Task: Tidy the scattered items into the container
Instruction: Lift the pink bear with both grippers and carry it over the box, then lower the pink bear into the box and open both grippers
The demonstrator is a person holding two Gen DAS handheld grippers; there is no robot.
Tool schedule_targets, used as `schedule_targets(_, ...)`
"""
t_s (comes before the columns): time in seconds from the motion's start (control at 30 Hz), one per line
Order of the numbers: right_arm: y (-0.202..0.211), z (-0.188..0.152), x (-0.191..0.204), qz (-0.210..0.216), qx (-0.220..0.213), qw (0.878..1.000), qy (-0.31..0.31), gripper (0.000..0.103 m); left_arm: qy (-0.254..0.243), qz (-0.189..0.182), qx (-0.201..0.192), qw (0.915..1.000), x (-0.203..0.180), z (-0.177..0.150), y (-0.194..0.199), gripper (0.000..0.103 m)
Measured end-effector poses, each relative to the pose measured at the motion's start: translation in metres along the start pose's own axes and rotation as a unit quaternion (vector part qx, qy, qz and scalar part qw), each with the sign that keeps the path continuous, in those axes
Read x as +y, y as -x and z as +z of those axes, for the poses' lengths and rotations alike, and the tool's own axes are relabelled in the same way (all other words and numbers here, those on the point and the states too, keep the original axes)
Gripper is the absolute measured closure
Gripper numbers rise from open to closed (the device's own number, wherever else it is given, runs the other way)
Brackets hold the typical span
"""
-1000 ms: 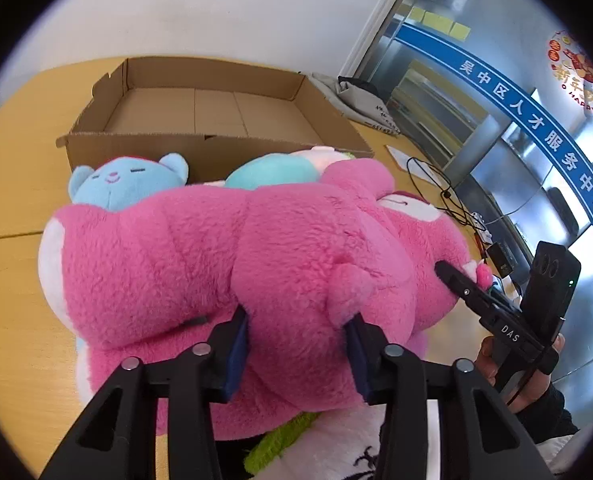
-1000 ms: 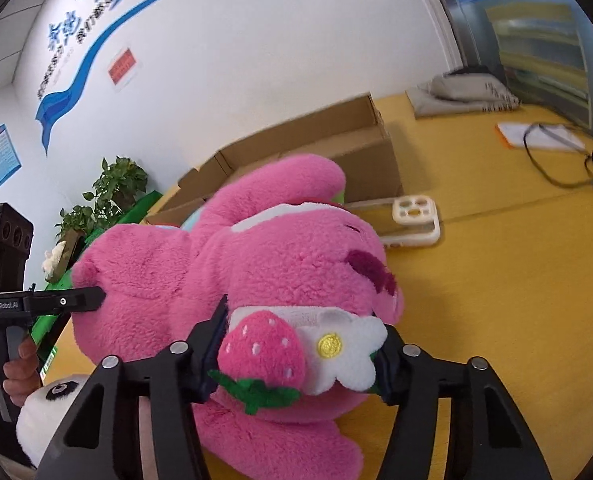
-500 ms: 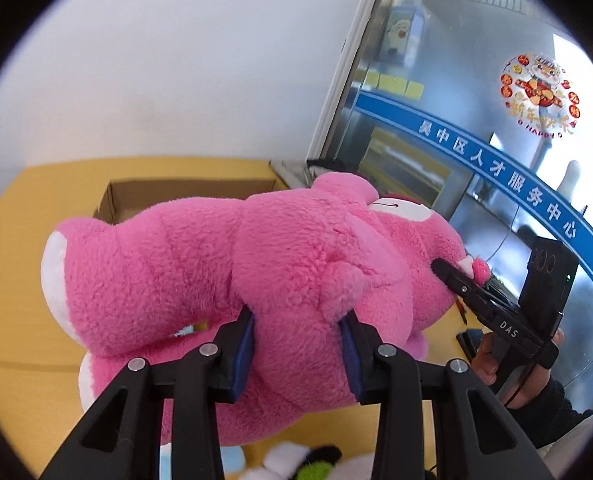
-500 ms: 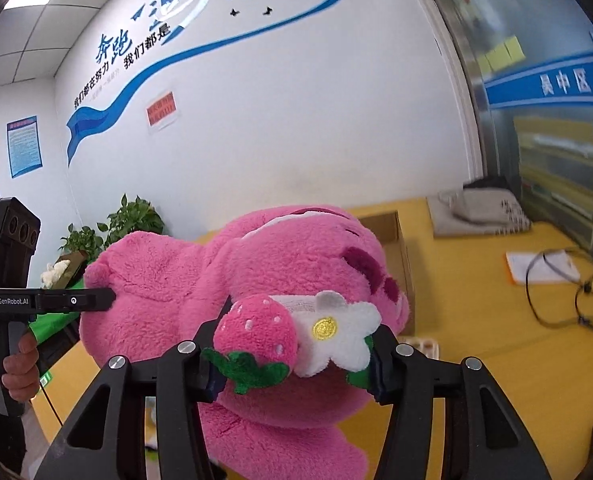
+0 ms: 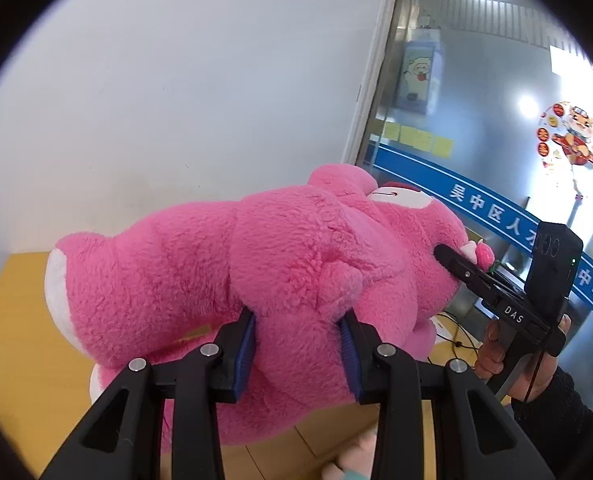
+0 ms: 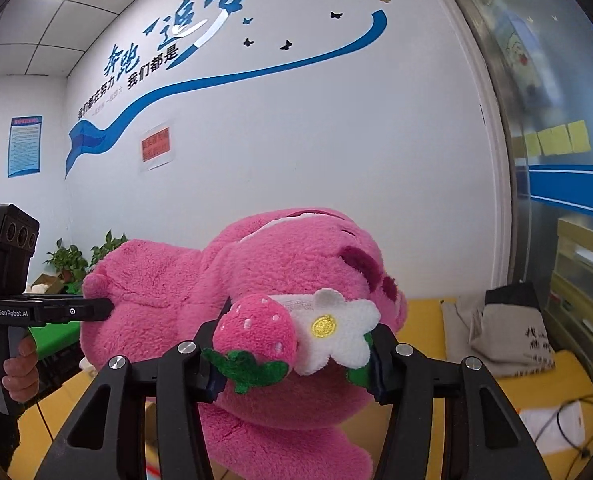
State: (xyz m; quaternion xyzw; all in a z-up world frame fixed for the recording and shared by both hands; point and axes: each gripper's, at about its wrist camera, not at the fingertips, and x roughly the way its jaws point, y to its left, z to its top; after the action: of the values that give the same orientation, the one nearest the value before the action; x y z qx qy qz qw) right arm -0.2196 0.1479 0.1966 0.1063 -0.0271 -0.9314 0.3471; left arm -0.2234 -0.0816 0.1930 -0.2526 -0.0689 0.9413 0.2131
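Observation:
A big pink plush bear point(image 5: 296, 264) hangs in the air between both grippers, lying on its side high above the yellow table point(image 5: 20, 364). My left gripper point(image 5: 298, 344) is shut on its body. My right gripper point(image 6: 296, 344) is shut on its head point(image 6: 296, 272), just behind the strawberry point(image 6: 256, 332) and white flower point(image 6: 336, 332) on it. The right gripper also shows in the left wrist view point(image 5: 456, 264), touching the bear's head. The left gripper shows in the right wrist view point(image 6: 96, 308) at the bear's back. The cardboard box is hidden.
A beige cloth bag point(image 6: 508, 332) lies on the table at the right, with a paper and a black cable point(image 6: 568, 424) in front of it. Potted plants point(image 6: 72, 260) stand at the far left. A bit of another plush toy point(image 5: 352, 460) shows below the bear.
Both grippers have lifted the bear well up off the table. The cardboard box and the other plush toys have dropped out of sight.

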Motion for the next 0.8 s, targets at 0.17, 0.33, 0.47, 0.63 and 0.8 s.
schedule_targets(0.17, -0.078, -0.009, -0.04, -0.02, 0.025, 0.999, -0.026, 0.046, 0.027, 0.007, 0.044, 0.9986, 0.035, -0.002, -0.083, 0.067)
schedule_targets(0.33, -0.139, -0.069, -0.073, -0.044, 0.086, 0.994, -0.058, 0.046, 0.073, 0.011, 0.121, 0.9899, 0.074, -0.051, -0.164, 0.069)
schedule_targets(0.47, -0.178, -0.131, -0.091, -0.068, 0.159, 0.982, -0.072, 0.046, 0.092, 0.028, 0.198, 0.9754, 0.094, -0.102, -0.216, 0.075)
schedule_targets(0.63, -0.188, -0.161, -0.091, -0.077, 0.199, 0.974, -0.076, 0.046, 0.107, 0.024, 0.211, 0.9713, 0.103, -0.124, -0.227, 0.076)
schedule_targets(0.8, -0.189, -0.168, -0.098, -0.095, 0.236, 0.963, -0.092, 0.046, 0.099, 0.037, 0.222, 0.9694, 0.096, -0.126, -0.232, 0.072)
